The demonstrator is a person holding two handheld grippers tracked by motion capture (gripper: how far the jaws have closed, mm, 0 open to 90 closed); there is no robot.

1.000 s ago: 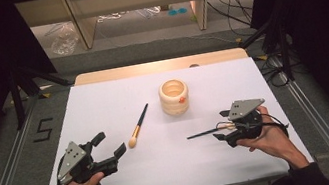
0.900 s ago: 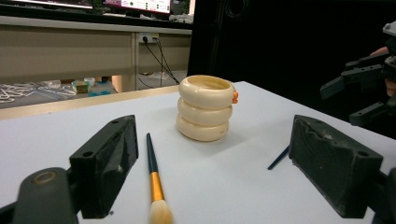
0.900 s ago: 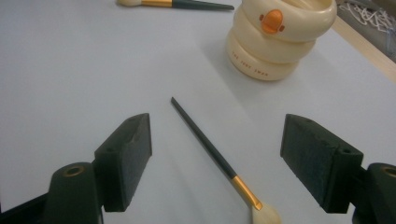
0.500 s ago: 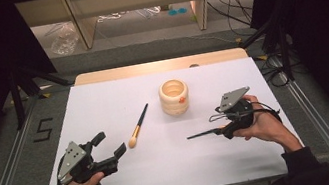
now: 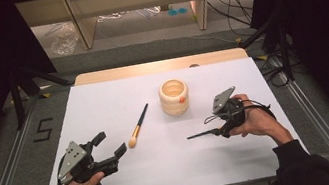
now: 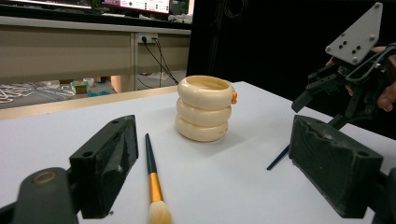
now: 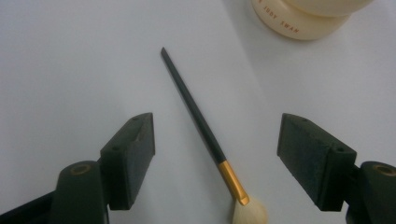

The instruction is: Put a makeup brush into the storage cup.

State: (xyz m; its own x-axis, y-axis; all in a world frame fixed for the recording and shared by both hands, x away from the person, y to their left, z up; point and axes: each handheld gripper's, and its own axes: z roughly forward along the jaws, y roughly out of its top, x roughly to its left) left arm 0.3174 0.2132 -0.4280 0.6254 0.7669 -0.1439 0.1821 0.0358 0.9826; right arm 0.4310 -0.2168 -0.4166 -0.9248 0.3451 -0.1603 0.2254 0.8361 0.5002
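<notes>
A cream ringed cup (image 5: 174, 97) (image 6: 204, 108) with a small orange mark stands upright at the middle of the white table top (image 5: 102, 98). One black-handled brush (image 5: 138, 126) (image 6: 152, 176) with a cream head lies left of the cup, its head just beyond my left gripper (image 5: 111, 143) (image 6: 215, 158), which is open and empty. A second brush (image 5: 202, 134) (image 7: 201, 121) lies flat between the pads of my right gripper (image 5: 218, 125) (image 7: 217, 142). The jaws have just been closing a little but stand open, and neither pad touches the handle. My right gripper (image 6: 327, 88) is also visible in the left gripper view.
A wooden strip (image 5: 158, 66) runs along the table's far edge. Metal rails (image 5: 319, 117) flank the table on both sides. Shelving legs and cables (image 5: 233, 0) lie on the floor behind. The cup's base (image 7: 299, 21) sits just beyond the second brush's handle tip.
My right gripper has moved left and away from the person, toward the cup, along the second brush. The left gripper and the other brush have not moved.
</notes>
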